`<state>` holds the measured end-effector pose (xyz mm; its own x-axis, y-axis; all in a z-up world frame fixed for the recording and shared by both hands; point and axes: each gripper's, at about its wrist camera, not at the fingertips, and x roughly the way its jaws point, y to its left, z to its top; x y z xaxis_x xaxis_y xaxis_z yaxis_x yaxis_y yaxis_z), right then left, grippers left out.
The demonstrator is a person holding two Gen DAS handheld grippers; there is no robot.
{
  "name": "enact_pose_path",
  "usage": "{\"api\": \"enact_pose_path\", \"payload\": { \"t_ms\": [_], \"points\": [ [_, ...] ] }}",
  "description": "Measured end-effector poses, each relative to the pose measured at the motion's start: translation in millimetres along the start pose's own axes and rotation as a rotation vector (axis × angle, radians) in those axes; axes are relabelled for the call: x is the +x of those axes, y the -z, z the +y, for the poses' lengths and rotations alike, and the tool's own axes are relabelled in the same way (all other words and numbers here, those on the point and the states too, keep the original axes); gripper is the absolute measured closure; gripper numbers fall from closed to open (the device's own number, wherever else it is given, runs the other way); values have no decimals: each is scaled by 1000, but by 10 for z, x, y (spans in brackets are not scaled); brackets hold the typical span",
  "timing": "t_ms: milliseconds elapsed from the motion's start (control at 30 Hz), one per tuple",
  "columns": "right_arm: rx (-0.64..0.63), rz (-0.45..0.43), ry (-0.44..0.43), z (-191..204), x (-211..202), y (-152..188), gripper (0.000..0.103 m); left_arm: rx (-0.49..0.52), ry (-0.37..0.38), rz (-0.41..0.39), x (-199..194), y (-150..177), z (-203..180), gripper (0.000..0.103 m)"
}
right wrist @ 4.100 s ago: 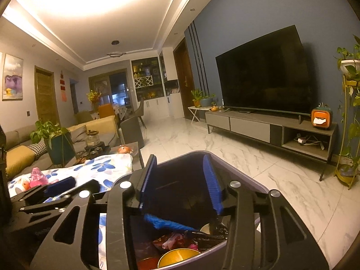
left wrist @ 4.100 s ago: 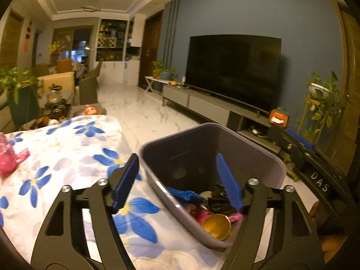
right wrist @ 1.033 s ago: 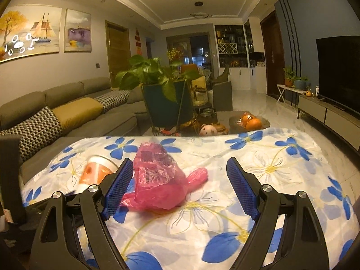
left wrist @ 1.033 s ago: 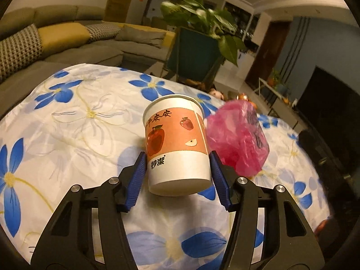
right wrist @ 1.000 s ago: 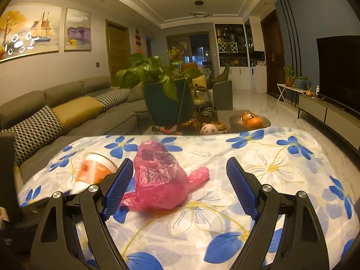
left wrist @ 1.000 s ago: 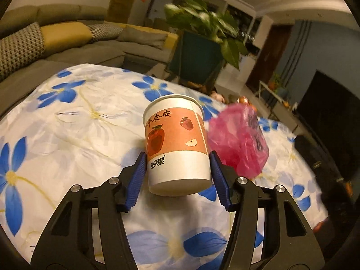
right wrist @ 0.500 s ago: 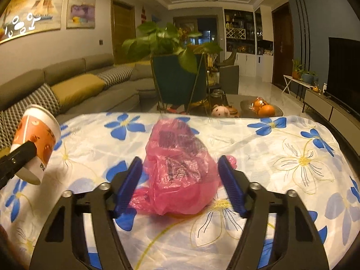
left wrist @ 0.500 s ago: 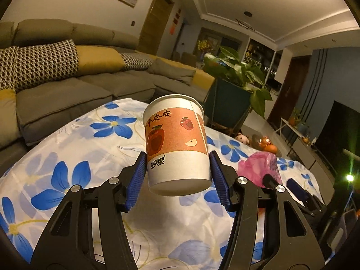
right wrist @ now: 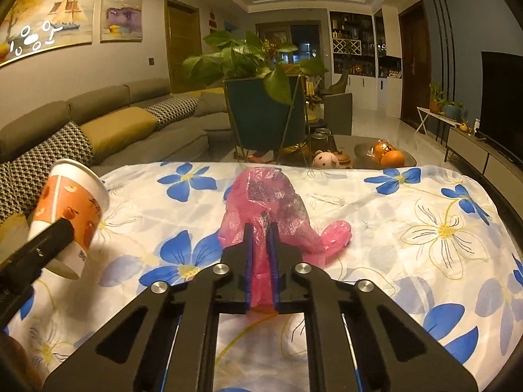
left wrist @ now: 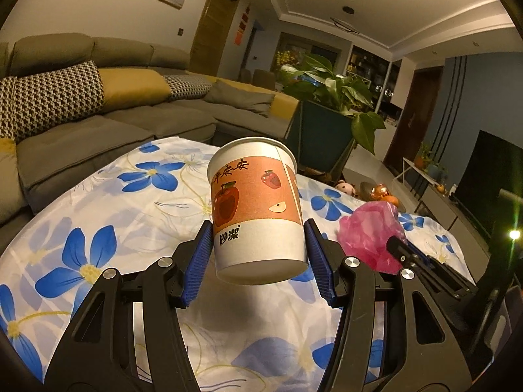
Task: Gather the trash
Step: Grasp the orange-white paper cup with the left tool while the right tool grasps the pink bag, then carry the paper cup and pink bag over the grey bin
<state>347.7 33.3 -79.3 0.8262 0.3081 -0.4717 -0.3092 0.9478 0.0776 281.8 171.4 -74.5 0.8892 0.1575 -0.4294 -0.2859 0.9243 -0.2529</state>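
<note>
A paper cup (left wrist: 256, 209) with an orange apple print hangs above the flowered tablecloth (left wrist: 137, 202), and my left gripper (left wrist: 258, 254) is shut on its lower half. The same cup (right wrist: 67, 212) shows tilted at the left of the right wrist view. A crumpled pink plastic bag (right wrist: 271, 202) lies on the tablecloth (right wrist: 408, 245); my right gripper (right wrist: 261, 232) is shut on its near fold. In the left wrist view that bag (left wrist: 369, 232) sits right of the cup with the other gripper's finger at it.
A grey sofa (left wrist: 98, 111) with patterned cushions runs behind the table. A potted plant (right wrist: 258, 98) in a dark planter stands past the far edge, beside a low table with oranges (right wrist: 385, 155) and a small pig figure (right wrist: 325, 160). A TV (right wrist: 503, 104) is at right.
The left gripper has lifted the cup off the tablecloth and keeps rising. The right gripper moved in on the pink bag and its fingers went from wide open to shut on it.
</note>
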Motion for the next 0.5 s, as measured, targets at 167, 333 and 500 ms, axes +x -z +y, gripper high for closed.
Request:
{"api": "enact_pose_path", "payload": {
  "t_ms": [167,333,500],
  "points": [
    [14,-43,-19,-77,-279,7,98,19,16,2,-107,38,-54,48],
    [12,-87,-35,-191,-670,46,98,47,41,-7,-333,105,-156,48],
    [11,-141,-37,-364,-1142,75,98,84,77,-12,-594,190,-347,48]
  ]
}}
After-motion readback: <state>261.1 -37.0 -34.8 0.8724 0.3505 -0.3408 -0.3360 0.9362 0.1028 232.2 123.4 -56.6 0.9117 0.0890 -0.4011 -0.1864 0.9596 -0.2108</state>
